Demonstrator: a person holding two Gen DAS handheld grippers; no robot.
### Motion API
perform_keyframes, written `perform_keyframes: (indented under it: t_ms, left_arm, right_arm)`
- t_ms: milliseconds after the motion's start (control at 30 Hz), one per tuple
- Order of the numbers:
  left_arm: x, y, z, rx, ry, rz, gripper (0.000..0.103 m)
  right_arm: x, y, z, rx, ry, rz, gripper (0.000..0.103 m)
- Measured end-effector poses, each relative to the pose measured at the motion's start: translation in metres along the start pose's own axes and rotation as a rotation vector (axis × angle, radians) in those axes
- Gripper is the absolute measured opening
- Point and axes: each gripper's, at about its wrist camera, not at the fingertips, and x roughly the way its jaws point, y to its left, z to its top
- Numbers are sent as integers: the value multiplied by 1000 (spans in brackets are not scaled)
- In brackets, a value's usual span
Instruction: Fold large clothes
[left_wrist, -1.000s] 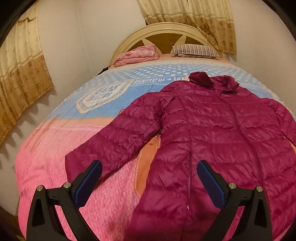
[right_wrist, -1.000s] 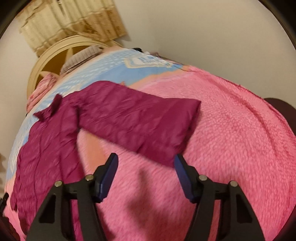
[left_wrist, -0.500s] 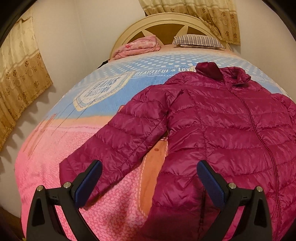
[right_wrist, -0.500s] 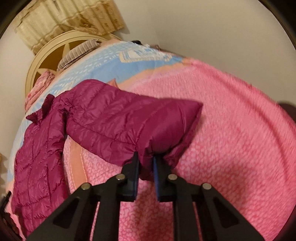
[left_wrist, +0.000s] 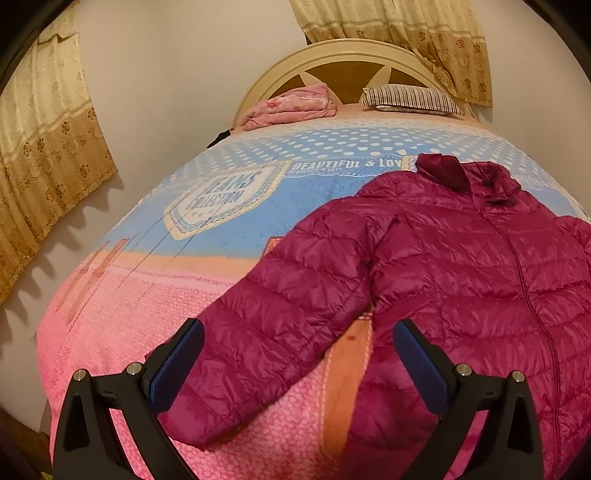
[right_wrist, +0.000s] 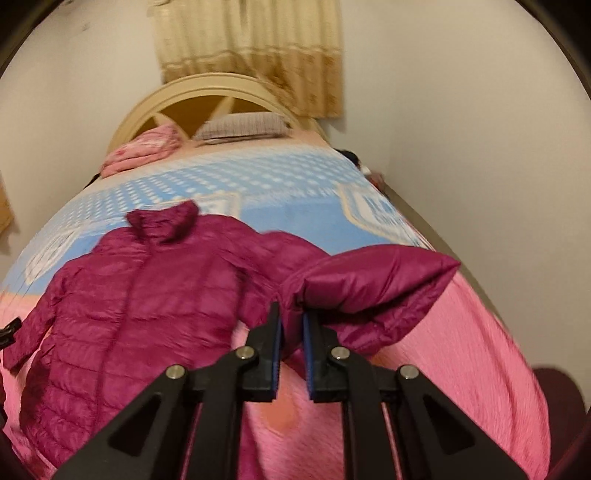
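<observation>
Working on the first sleeve fold: our right gripper has its jaws drawn narrow on a pinch of the right sleeve of the magenta puffer jacket, and the sleeve hangs raised off the bed, doubled toward the jacket body. The jacket lies front up, zipper closed, collar toward the headboard, spread across the pink half of the bedspread toward the foot edge. Our left gripper hovers with jaws wide and nothing in them, just above the left sleeve, which lies flat, its cuff near the foot edge. Risks as we judge them: the shell looks slick and puffy, so a thin pinch could slip out mid-carry and drop the sleeve short of the chest. Pulling too far could drag the whole jacket sideways and skew it. The trapped fill may spring the fold back open once released. A folded pink quilt and striped pillow sit well clear at the head.
</observation>
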Motion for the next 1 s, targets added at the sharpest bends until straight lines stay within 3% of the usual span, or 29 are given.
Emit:
perform_keyframes:
  t_ms: [600,933,1000]
  left_arm:
    - [47,17,18,-37,38,20,102]
    - [57,-1,29,-24,44,-25,102]
    - [58,-7,32,-17,49,-27,102]
  right_arm:
    - [51,156,18,-288,-16,91,12]
    - [101,228,-18,-392,56,183,12]
    - [117,237,-30,-387,89,207,18]
